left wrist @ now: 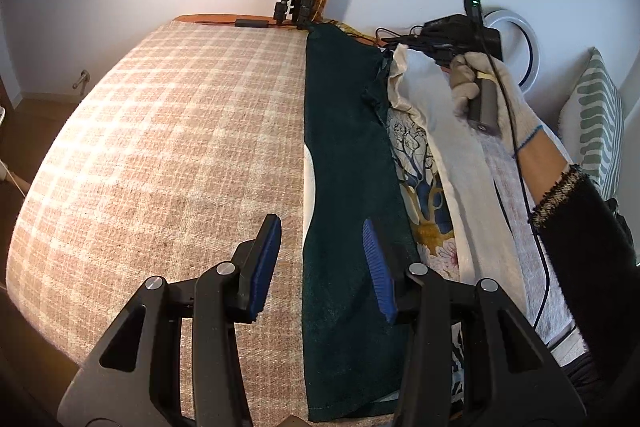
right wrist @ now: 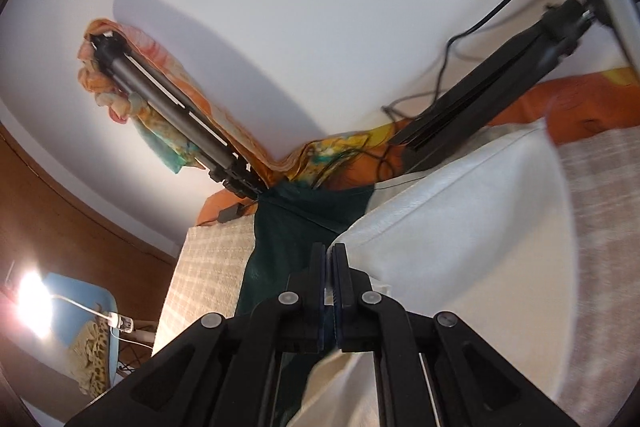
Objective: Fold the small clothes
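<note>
- The bed (left wrist: 160,131), under a beige checked cover, fills most of the left wrist view; the clothes lie along its right side.
- A long dark green garment (left wrist: 348,163) lies flat in a strip beside the checked cover. Just to its right lies a patterned cloth (left wrist: 424,187), with a white garment (left wrist: 420,83) raised over it.
- The right tool (right wrist: 329,267) is clenched on an edge of that white garment (right wrist: 460,227), its pads pressed together with thin fabric pinched between them. The gloved right hand (left wrist: 496,91) holds it up near the far end of the bed.
- The left tool (left wrist: 320,263) hangs released over the near part of the green garment, one pad above the checked cover and the other above the green cloth, grasping nothing.
- Risks, as I judge them: the pinch is thin, so the white edge could slip out mid-lift. The trailing cable (left wrist: 516,131) could snag on cloth. Dragging white fabric across could rumple the green strip.
- Only the left wrist view shows the hand, the cable and the layout. Only the right wrist view shows the pinch itself, plus a tripod (right wrist: 176,115) draped in orange cloth against the wall.
</note>
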Tool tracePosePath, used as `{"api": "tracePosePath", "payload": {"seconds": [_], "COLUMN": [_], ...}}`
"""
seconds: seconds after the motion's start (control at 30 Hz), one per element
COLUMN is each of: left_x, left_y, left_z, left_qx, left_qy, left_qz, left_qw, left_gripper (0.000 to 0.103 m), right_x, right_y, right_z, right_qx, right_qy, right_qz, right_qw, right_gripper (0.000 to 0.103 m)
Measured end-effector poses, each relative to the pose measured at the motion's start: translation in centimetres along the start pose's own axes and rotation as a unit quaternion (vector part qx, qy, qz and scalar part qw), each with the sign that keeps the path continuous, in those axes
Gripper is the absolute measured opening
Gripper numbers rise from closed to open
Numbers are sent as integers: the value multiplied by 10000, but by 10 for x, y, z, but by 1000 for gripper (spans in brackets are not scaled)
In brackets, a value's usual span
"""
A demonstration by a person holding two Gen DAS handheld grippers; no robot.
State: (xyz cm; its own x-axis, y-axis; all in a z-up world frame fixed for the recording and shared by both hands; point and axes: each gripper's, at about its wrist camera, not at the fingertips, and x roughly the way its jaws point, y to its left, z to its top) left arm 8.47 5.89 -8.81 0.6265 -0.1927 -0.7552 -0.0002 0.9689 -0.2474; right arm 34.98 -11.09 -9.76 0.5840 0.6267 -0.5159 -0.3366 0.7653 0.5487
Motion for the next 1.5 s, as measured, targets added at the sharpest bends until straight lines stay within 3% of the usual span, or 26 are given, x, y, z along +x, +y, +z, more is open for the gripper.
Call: {"api": "tracePosePath", "payload": {"seconds": [0.03,0.07,0.1,0.17,0.33,0.47,0.73,0.93,1.07,1.3,1.5], "left_x": [0,1,1,0,-4,-9,-10,-12,-11,-11,-10], "left_y": [0,0,-1,0,3,3,16,15,13,31,36], "left_z": [0,0,0,1,4,1,-13,-26,-37,-56,-76], "left_qx": [26,60,86,116,90,191,127,172,193,-172,-309], "left_qy": [2,-13,-29,-65,-132,-189,33,253,450,784,1094], "left_qz": [36,79,109,152,180,189,119,-78,-204,-389,-622], "left_qw": [10000,9999,9999,9998,9997,9995,9998,9995,9986,9960,9916], "left_gripper": [43,43,43,43,43,43,43,43,43,43,43], "right_x": [5,10,17,22,1,-44,-139,-208,-242,-259,-262], "right_y": [0,-2,-2,-1,10,14,29,23,18,0,-33], "right_z": [-1,0,-1,-3,-5,-8,-42,-101,-161,-265,-322], "right_qx": [30,84,145,168,26,-40,-574,-842,-854,-860,-321], "right_qy": [38,100,198,272,289,121,73,272,465,969,1294], "right_qz": [-12,0,70,164,209,303,-223,-531,-540,-725,-359], "right_qw": [10000,9999,9997,9994,9994,9995,9981,9947,9938,9889,9904], "right_gripper": [8,20,41,52,52,52,52,52,52,52,52]}}
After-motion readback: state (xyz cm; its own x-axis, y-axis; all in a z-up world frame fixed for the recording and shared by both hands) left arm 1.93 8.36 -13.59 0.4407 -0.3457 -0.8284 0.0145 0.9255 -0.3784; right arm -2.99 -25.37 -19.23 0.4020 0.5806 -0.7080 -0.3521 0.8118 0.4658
